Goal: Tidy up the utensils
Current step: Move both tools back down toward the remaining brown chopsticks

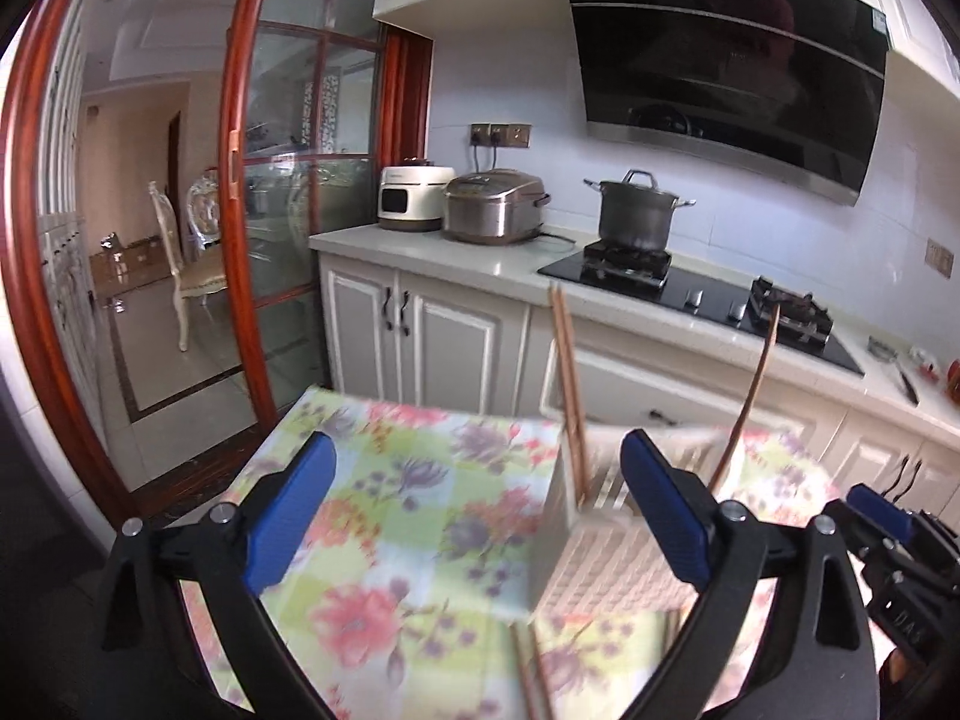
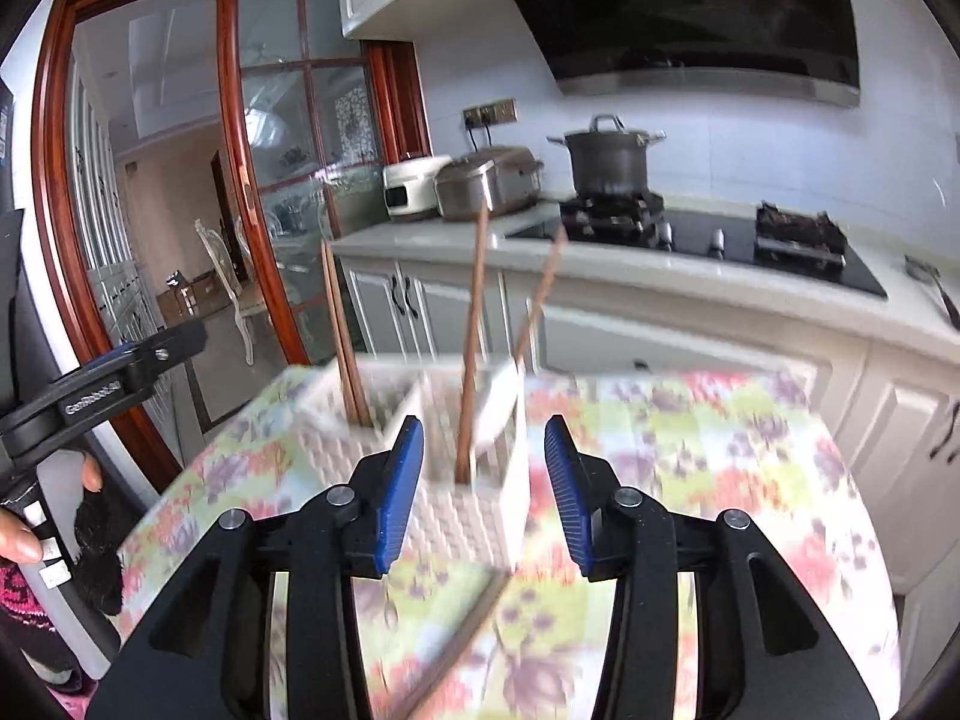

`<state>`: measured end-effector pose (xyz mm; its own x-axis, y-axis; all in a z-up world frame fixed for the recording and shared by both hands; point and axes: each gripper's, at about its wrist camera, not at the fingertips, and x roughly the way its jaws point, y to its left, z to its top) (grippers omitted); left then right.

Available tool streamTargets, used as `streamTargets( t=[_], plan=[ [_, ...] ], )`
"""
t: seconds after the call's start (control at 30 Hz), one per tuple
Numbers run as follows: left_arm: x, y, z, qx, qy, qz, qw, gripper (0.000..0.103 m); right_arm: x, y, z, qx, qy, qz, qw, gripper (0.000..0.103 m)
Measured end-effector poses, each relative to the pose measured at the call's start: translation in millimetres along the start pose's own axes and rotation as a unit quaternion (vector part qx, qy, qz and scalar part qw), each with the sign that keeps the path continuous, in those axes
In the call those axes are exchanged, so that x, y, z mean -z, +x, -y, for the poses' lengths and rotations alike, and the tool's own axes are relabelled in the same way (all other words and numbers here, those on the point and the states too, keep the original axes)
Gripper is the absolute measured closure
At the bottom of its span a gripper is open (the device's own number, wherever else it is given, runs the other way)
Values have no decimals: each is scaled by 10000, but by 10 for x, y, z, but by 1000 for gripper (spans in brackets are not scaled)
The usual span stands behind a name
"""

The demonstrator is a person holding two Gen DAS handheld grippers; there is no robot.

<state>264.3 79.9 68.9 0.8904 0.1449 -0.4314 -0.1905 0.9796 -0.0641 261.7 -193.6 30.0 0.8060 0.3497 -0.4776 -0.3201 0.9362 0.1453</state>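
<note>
A white woven utensil holder (image 2: 468, 498) with compartments stands on a floral tablecloth (image 2: 690, 450). Brown chopsticks (image 2: 342, 330) stand in its left compartment, another chopstick (image 2: 474, 336) and a white spoon (image 2: 501, 402) in the right one. My right gripper (image 2: 483, 495) is open, its jaws on either side of the holder's near right corner. In the left wrist view the holder (image 1: 600, 534) sits by my open left gripper (image 1: 474, 510), whose right finger (image 1: 663, 507) is in front of it. Loose chopsticks (image 1: 534, 678) lie on the cloth (image 1: 390, 510) below.
A kitchen counter (image 1: 480, 258) with two rice cookers (image 1: 495, 207), a pot (image 1: 639, 210) on a gas hob and a knife (image 1: 906, 381) runs behind the table. A red-framed glass sliding door (image 1: 288, 228) is at left. The right gripper (image 1: 888, 534) shows at the left view's right edge.
</note>
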Motion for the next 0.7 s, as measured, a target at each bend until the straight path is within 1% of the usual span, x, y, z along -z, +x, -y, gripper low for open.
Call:
streamTargets(
  t=[0.17,0.33,0.4,0.47,0.57,0.63,0.7],
  plan=[
    [429,-140,-131,-85,-77,-93,9999,9,463,-36,69,43,196,-260,9995,62],
    [825,-234,-218,-210,-169,-165,9995,9,779,-30,45,77,180,-447,9988,62],
    [978,-242,-218,-224,-200,-247,9992,9,889,27,19,81,181,-575,9981,62],
    [1129,-246,-214,-218,-180,-384,9989,9,981,96,14,171,199,-712,9971,62],
    [1329,-251,-179,-256,-2,-582,9980,9,1071,240,31,195,352,-1008,9941,66],
    [1409,-269,-176,-290,53,-611,9977,9,1106,319,26,270,407,-1175,9919,70],
    [1481,-268,-176,-298,81,-617,9976,9,1128,392,11,253,469,-1334,9896,74]
  ],
)
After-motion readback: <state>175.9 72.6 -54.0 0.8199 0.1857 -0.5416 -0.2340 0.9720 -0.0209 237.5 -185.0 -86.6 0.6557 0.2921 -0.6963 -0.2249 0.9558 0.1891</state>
